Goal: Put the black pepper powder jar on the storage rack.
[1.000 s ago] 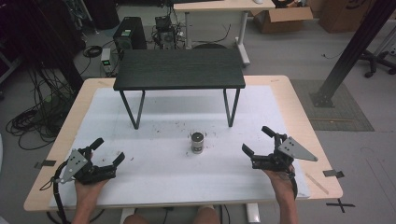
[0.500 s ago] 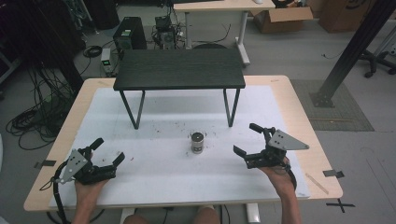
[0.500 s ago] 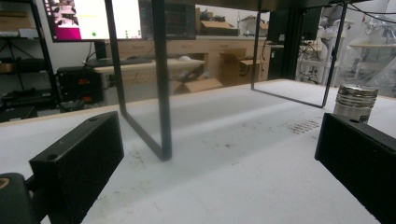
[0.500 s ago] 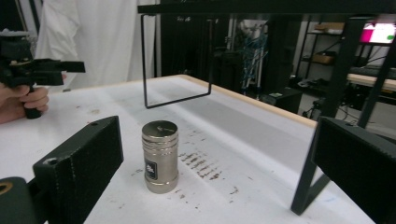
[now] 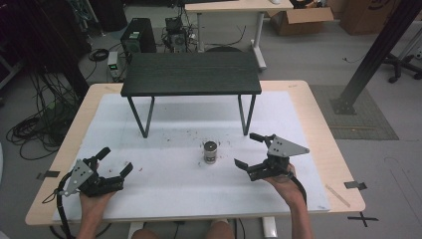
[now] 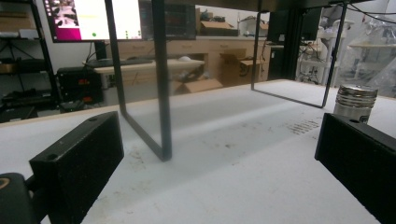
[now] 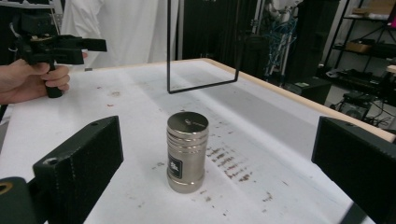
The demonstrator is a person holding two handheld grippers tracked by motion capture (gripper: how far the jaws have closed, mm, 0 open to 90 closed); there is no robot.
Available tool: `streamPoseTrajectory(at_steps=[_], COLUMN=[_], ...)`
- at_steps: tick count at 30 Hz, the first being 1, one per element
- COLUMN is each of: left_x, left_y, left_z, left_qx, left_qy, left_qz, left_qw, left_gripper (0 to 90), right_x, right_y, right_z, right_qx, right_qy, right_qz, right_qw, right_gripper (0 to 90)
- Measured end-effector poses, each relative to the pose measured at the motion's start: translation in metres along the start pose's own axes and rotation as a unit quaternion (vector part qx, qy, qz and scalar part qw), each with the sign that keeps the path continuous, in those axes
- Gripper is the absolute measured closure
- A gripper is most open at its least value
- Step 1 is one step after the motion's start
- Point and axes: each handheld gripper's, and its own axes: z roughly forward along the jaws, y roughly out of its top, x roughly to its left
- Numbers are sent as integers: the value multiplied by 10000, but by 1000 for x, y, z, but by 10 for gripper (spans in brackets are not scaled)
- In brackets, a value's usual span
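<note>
canister (image 7: 187, 151) label: too small | black shelf (image 6: 159, 79) top: cut off

item: small metal canister (image 5: 210, 152), silvery, kinda like a little shaker or weight; round flat top, a few ridged rings round the upper part, dark label low on the side (image 7: 175, 167)
pose: standing upright on its base; top closed as far as I can see
spot: on the white table surface (image 5: 174, 124), roughly mid-table, out in front of the black stand (image 5: 191, 73) and nearer its right legs; not touching anything
around it: brownish specks and smears on the white top right beside it
from the left gripper view: canister (image 6: 356, 100) pokes up behind the right jaw, lower half hidden
</note>
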Motion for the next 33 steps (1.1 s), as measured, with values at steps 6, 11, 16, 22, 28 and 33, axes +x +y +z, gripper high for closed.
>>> streamPoseTrajectory(at_steps=[6,11,16,22,28,33], left_x=[0,0,0,0,0,0], left_y=[0,0,0,0,0,0], left_z=[0,0,0,0,0,0], left_qx=[-2,-4,-9,-12,-11,-11], left_qy=[0,0,1,1,2,0], left_qz=[1,2,4,5,6,10], left_qw=[10000,10000,10000,10000,10000,10000], left_gripper=[15,15,16,15,16,16], right_x=[4,7,9,12,17,19], right_y=[-1,0,0,0,-2,-4], right_z=[12,23,33,44,58,67], right_qx=[64,114,190,220,378,417], right_qy=[104,199,274,321,424,437], right_qz=[37,29,31,22,13,46], right_qw=[9999,9997,9994,9992,9984,9982], right_gripper=[15,14,13,10,8,8])
